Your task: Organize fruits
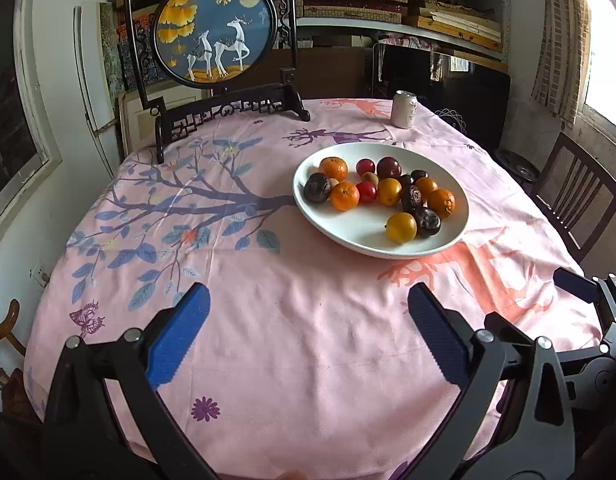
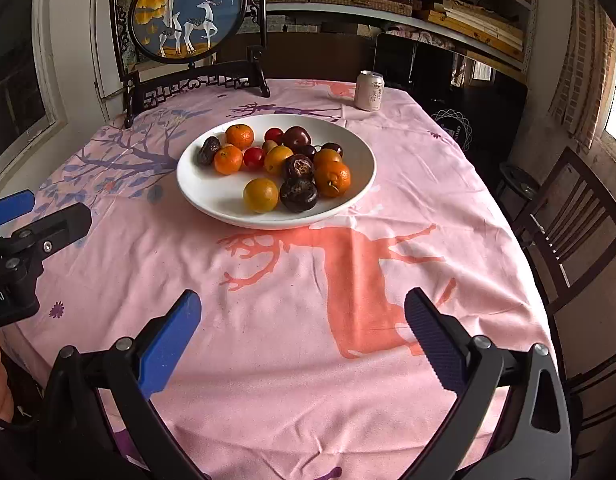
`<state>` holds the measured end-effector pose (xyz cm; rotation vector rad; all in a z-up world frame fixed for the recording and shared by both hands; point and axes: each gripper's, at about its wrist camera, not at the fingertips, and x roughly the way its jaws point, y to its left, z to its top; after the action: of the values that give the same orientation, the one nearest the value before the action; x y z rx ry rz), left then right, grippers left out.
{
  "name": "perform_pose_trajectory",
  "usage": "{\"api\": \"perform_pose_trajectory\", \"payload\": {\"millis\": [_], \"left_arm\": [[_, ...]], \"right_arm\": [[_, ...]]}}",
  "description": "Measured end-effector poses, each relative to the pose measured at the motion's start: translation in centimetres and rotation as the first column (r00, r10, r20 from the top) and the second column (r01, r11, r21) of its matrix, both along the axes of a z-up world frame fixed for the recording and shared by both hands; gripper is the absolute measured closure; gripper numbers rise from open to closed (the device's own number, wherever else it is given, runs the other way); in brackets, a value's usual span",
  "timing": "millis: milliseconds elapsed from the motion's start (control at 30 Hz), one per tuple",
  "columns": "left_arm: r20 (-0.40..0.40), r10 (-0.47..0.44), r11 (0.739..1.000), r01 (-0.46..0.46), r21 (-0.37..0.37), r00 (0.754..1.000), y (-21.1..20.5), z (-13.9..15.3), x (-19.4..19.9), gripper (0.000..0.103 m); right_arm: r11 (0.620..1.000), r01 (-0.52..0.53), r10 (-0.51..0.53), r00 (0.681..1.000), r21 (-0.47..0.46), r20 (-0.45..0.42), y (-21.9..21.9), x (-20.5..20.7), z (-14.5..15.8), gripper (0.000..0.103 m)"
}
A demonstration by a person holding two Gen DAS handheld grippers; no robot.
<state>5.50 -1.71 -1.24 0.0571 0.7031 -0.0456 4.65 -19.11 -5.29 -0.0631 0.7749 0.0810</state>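
Both my left gripper and right gripper hang spread wide and empty over the pink tablecloth. The fruits sit mixed in the white plate at twelve o'clock. The nearest yellow citrus looks light, smooth and likely to roll, so I'd pinch across its middle; the wrinkled dark fruit looks soft.

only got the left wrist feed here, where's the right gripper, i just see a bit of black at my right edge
Observer: The right gripper hangs open over the orange deer print, nothing between its fingers.
Operator: is that can blank? looks plain to me
Observer: No, the can shows dark printed characters on its side in the right wrist view.
Operator: anything past the table's right edge, low down
Observer: A dark wooden chair stands close beside the table there; its slatted back shows fully.
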Motion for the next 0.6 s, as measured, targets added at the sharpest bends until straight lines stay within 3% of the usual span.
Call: {"api": "perform_pose_trajectory", "payload": {"millis": [600], "left_arm": [[-0.004,-0.009,1.000,0.009,-0.001,1.000,-0.68,0.21,0.14,0.002]], "right_arm": [[1.000,0.009,-0.009,1.000,0.010,0.015,-0.68,-0.84,0.51,0.001]]}}
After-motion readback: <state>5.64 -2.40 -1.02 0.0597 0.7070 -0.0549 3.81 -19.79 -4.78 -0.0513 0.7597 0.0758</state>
